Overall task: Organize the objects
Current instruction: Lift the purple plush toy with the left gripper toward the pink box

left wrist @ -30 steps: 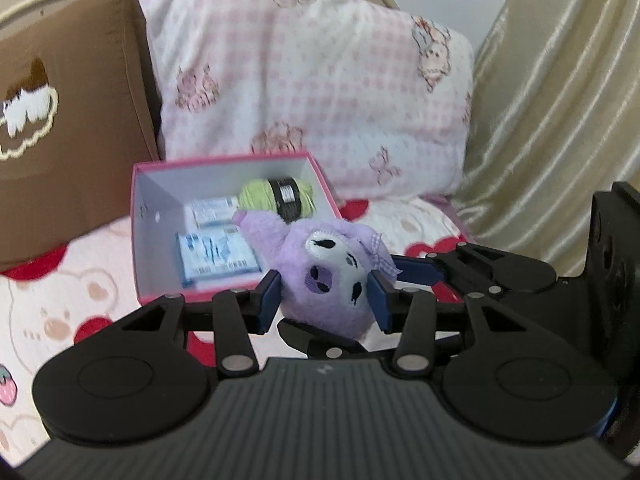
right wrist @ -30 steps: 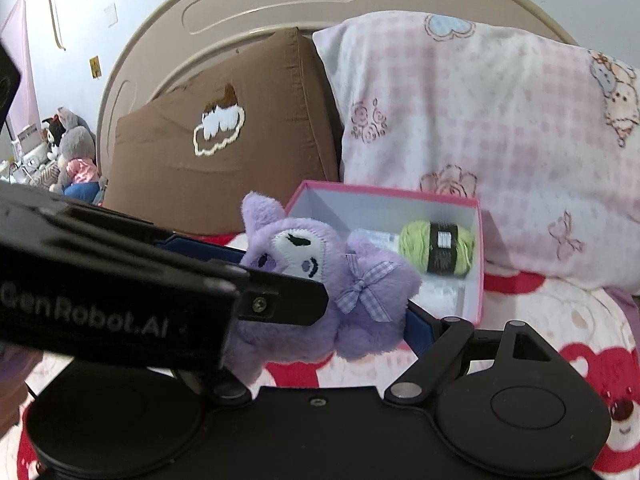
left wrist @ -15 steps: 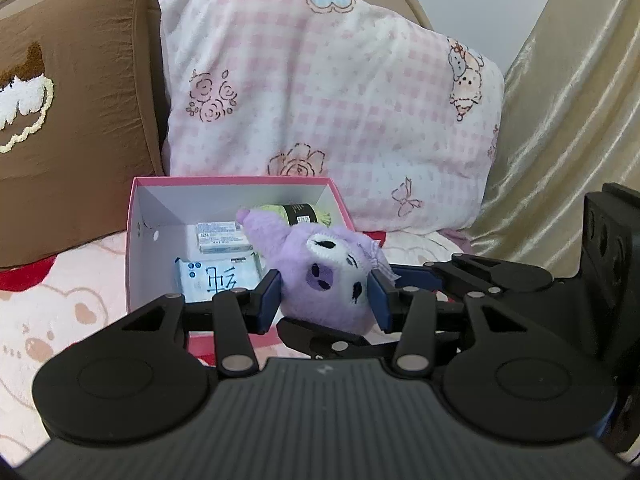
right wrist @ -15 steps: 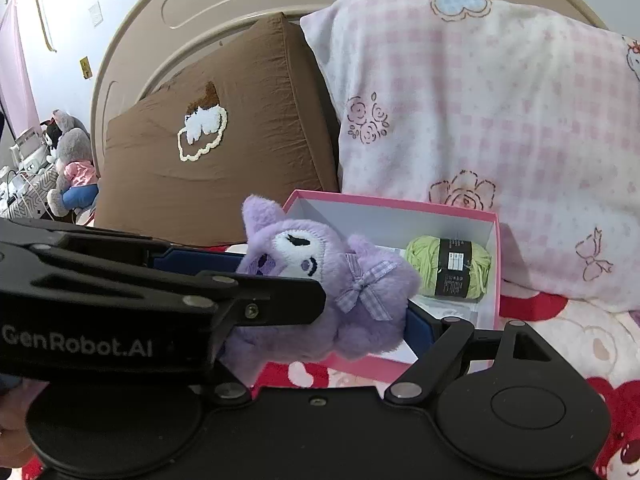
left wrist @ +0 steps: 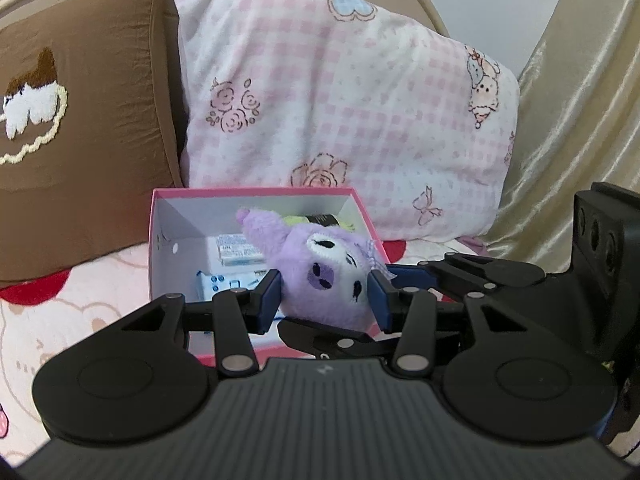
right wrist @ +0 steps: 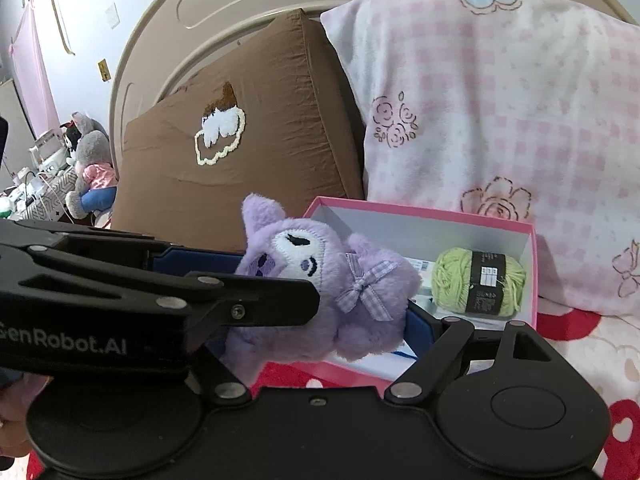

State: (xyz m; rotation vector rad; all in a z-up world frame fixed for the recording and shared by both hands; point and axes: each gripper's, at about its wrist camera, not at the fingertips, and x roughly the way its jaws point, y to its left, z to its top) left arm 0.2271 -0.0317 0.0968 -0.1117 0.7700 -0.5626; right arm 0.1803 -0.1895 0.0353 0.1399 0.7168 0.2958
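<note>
A purple plush toy (left wrist: 324, 276) with a checked bow is held between both grippers, just above the near edge of the pink box (left wrist: 256, 192). My left gripper (left wrist: 325, 296) is shut on the plush's head. My right gripper (right wrist: 320, 320) is shut on its body; the plush (right wrist: 320, 280) and the left gripper's black arm (right wrist: 160, 300) hide its left finger. The open box (right wrist: 420, 216) holds a green yarn ball (right wrist: 480, 282) and white and blue packets (left wrist: 236, 250).
A brown pillow (left wrist: 80, 120) and a pink checked pillow (left wrist: 340, 100) lean on the headboard behind the box. A beige curtain (left wrist: 580, 120) hangs at the right. The bed sheet (left wrist: 60, 320) has a bear print. Stuffed toys (right wrist: 88, 168) sit far left.
Both grippers have carried the plush forward toward the box. The plush now overlaps the box's near side, and the yarn ball is mostly hidden behind it in the left wrist view.
</note>
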